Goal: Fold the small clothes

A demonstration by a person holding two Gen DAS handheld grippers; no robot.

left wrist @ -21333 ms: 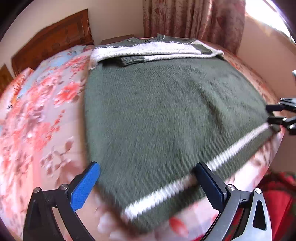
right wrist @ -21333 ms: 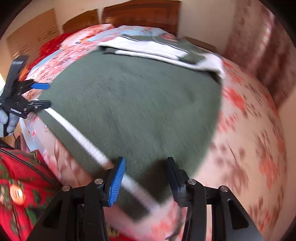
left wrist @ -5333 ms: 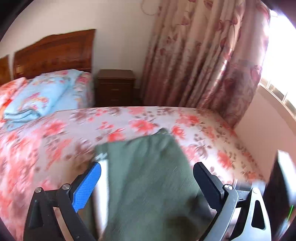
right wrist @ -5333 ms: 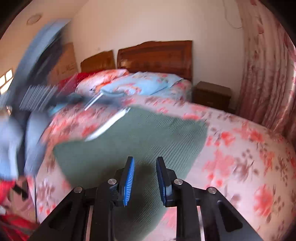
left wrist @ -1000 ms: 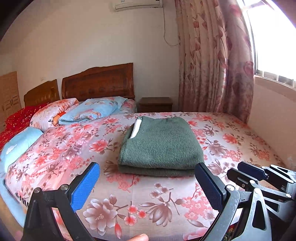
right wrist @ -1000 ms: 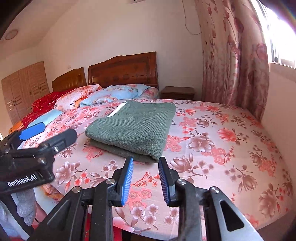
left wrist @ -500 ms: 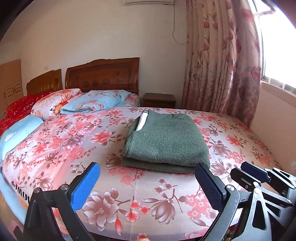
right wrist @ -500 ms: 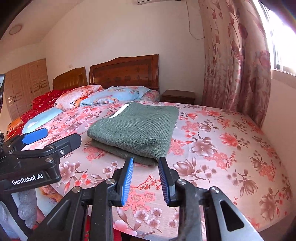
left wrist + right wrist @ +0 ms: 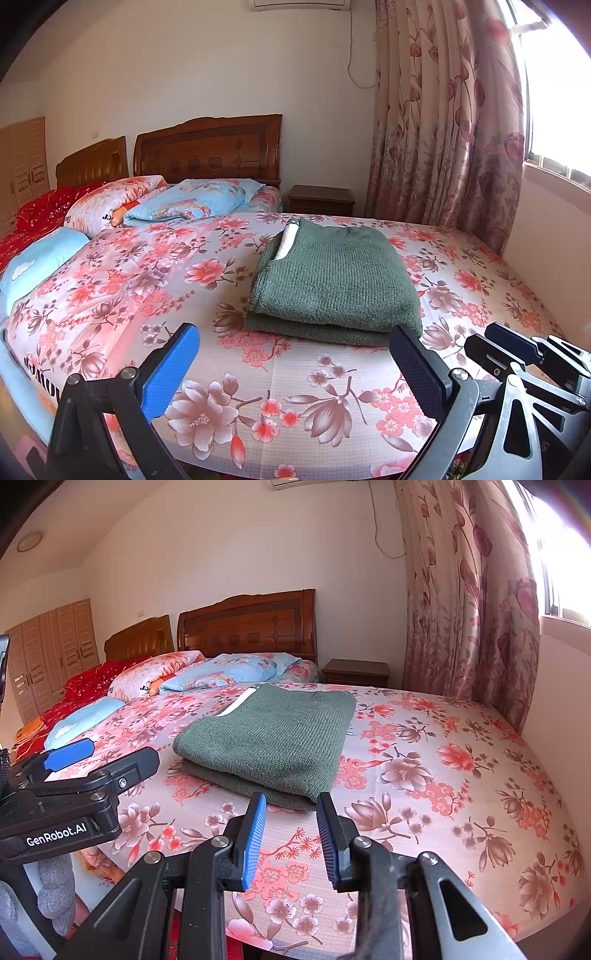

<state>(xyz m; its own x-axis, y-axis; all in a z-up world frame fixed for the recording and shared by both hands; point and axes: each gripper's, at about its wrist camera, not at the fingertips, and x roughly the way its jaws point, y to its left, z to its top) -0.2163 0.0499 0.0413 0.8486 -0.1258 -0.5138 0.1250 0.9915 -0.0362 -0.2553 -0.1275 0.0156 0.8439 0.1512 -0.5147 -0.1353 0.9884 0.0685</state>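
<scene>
While the green knitted sweater (image 9: 334, 284) lies folded into a compact stack on the floral bedspread (image 9: 147, 291), we hold both grippers back at the foot of the bed, clear of it and holding nothing. Our left gripper (image 9: 293, 362) has its fingers spread wide, wider than the stack's near folded edge as that view frames it. Our right gripper (image 9: 291, 834) has its fingers (image 9: 255, 834) only narrowly parted, with bedspread showing in the gap between them. The sweater sits straight ahead of both, farther up the bed toward the pillows (image 9: 192, 205), its long axis running away from us and a white trim (image 9: 288, 242) showing along its left side. Neither gripper looks clearly nearer; both point level and forward over the bed's edge. We judge the fold finished, since all edges lie stacked and flat. Any further move would be a forward reach to that near edge.
</scene>
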